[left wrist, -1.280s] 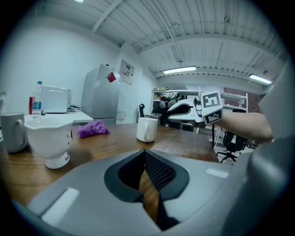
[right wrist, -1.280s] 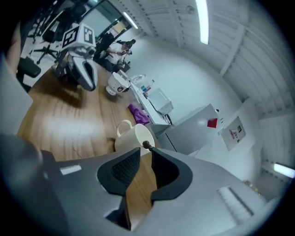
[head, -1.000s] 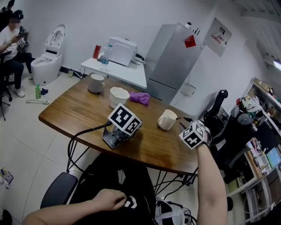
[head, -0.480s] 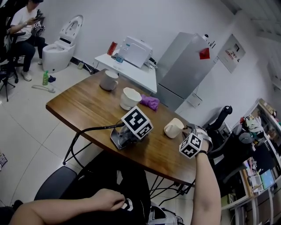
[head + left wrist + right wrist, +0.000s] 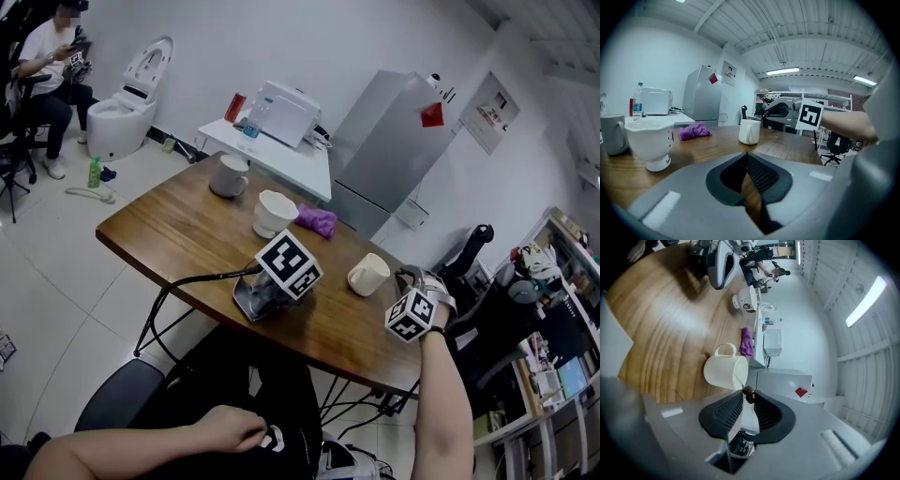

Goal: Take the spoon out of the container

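Observation:
A cream cup [image 5: 368, 275] stands near the right end of the wooden table [image 5: 178, 234]. In the right gripper view the cup [image 5: 725, 372] holds a thin spoon [image 5: 740, 382] whose brown knobbed end sticks out over the rim. My right gripper [image 5: 748, 397] is right at that end. Its jaws are closing with the knob between their tips, and I see no firm press on it. In the head view the right gripper [image 5: 405, 276] is just right of the cup. My left gripper [image 5: 272, 292] lies on the table, shut and empty, with no hand on it.
A white footed bowl [image 5: 276, 212], a purple cloth [image 5: 317, 221] and a grey mug [image 5: 229, 175] stand on the far half of the table. Beyond are a white side table [image 5: 281, 155], a fridge [image 5: 394, 150] and an office chair [image 5: 466, 246]. A person [image 5: 47, 66] sits far left.
The right gripper has closed in on the cup's right side. The head view has swung, so the table shows more to the right. The left gripper has stayed put.

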### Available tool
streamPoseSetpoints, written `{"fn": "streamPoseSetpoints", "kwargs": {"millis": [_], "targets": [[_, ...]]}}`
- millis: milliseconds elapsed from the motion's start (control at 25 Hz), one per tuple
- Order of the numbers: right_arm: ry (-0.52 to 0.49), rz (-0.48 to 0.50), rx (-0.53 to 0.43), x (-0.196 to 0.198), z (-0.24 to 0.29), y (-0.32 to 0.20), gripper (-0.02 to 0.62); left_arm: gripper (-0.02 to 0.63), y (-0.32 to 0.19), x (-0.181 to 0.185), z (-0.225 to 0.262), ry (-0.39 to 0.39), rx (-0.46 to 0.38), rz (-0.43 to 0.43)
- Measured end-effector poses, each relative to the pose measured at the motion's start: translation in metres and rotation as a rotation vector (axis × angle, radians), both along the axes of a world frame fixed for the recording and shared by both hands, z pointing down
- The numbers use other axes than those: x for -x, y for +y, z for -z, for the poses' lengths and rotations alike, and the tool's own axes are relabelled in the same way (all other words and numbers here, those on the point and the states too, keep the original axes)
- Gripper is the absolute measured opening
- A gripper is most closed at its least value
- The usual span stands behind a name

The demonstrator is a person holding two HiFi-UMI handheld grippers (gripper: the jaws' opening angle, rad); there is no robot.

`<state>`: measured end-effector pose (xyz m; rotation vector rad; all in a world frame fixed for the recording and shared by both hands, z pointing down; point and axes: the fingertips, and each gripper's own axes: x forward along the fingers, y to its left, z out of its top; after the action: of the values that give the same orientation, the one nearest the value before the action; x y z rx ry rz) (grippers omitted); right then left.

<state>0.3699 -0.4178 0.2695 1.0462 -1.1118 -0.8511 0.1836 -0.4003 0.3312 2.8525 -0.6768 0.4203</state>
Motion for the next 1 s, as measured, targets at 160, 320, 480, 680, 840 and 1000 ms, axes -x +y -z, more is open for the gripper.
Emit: {"fn": "streamPoseSetpoints", "kwargs": {"millis": [160, 320, 480, 680, 840, 1000], "targets": [[-0.078, 0.0, -0.076, -0.007, 0.022, 0.012, 0.077, 0.012, 0.0, 0.0, -0.001, 0.0, 0.001, 0.001], [-0.176, -0.002, -0.146, -0.017, 0.04, 0.024, 0.077, 0.012, 0.0, 0.001, -0.001, 0.0, 0.001, 0.002], [-0.277, -0.031, -0.214, -0.035, 0.053, 0.036, 0.077, 0.012, -0.001, 0.001, 0.001, 0.0, 0.0, 0.002], [-0.336, -0.103, -0.234, -0.065, 0.041, 0.051, 0.077, 0.012, 0.001, 0.002, -0.004, -0.002, 0.007, -0.002], [-0.385, -0.178, -0.214, -0.09, 0.024, 0.059, 0.077, 0.012, 0.0, 0.003, -0.002, 0.0, 0.002, -0.002], [-0.428, -0.254, -0.185, -0.115, 0.004, 0.07, 0.076, 0.012, 0.0, 0.005, -0.001, -0.003, 0.003, -0.003]]}}
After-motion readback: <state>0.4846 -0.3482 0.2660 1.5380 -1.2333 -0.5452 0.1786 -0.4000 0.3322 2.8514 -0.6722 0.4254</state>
